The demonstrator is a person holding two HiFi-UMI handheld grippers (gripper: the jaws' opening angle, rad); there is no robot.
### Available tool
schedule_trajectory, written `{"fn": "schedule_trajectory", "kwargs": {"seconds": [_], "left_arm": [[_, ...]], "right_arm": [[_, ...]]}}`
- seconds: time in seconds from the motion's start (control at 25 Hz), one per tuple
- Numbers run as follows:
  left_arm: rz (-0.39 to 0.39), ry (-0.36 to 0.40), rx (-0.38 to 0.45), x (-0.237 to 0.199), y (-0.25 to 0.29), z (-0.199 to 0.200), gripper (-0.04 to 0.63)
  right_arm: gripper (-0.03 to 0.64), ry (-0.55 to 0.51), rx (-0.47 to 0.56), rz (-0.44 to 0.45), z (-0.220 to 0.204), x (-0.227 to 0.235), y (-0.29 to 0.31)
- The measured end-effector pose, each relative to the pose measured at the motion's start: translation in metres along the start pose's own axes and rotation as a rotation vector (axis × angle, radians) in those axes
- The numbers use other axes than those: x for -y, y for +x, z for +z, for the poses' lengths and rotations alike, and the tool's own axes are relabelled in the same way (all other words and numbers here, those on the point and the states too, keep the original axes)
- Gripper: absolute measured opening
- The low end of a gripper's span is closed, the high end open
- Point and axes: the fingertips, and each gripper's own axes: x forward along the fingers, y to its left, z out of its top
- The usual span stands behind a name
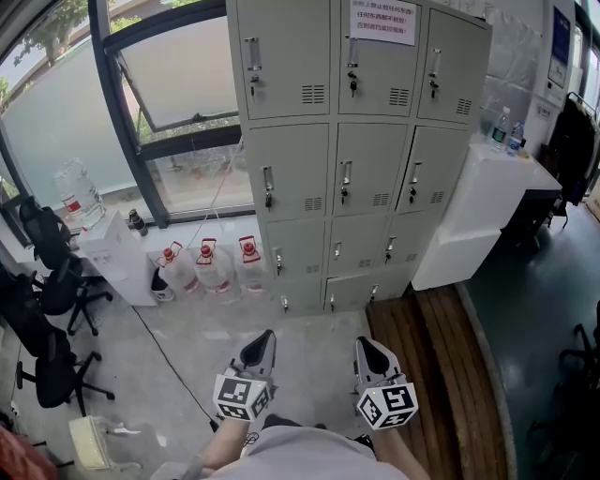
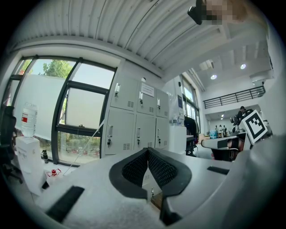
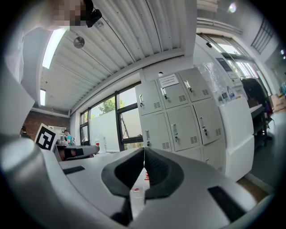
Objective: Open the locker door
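Observation:
A grey bank of lockers (image 1: 347,141) stands ahead against the wall, three columns of doors, all shut, each with a small handle and lock. A white paper notice (image 1: 382,21) is stuck on the top middle door. My left gripper (image 1: 260,352) and right gripper (image 1: 370,353) hover low in the head view, well short of the lockers, both shut with nothing between the jaws. The lockers (image 2: 134,118) show beyond the left gripper (image 2: 148,151), and the lockers (image 3: 178,114) appear again past the right gripper (image 3: 144,150).
Several water jugs (image 1: 214,267) stand on the floor left of the lockers. A white cabinet (image 1: 483,211) with bottles abuts them on the right. Office chairs (image 1: 52,272) line the far left by the window (image 1: 178,84). A wooden strip (image 1: 427,375) runs along the floor at right.

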Motion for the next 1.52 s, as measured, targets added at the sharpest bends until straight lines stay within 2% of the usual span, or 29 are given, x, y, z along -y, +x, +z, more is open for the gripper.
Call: {"fn": "schedule_trajectory", "kwargs": {"seconds": [0.36,0.72,0.96,1.36,1.52], "left_arm": [[0.029,0.009,0.006,-0.014,-0.002,0.002,0.009],[0.093,-0.004,0.016,-0.078,0.012,0.006,0.009],[0.069,-0.017,0.014,-0.153,0.052,0.004,0.008],[0.013,0.01,0.003,-0.332,0.136,0.027,0.009],[-0.01,0.015,-0.012,-0.384,0.159,0.032,0.008]], "right_arm": [[0.012,0.003,-0.013,0.025,-0.005,-0.007,0.016],[0.012,-0.009,-0.034,0.069,-0.01,-0.027,0.074],[0.012,-0.015,-0.024,0.03,-0.016,-0.037,0.148],[0.012,-0.043,0.008,0.01,-0.011,-0.09,0.329],[0.012,-0.068,0.033,-0.005,-0.003,-0.106,0.379]]}}
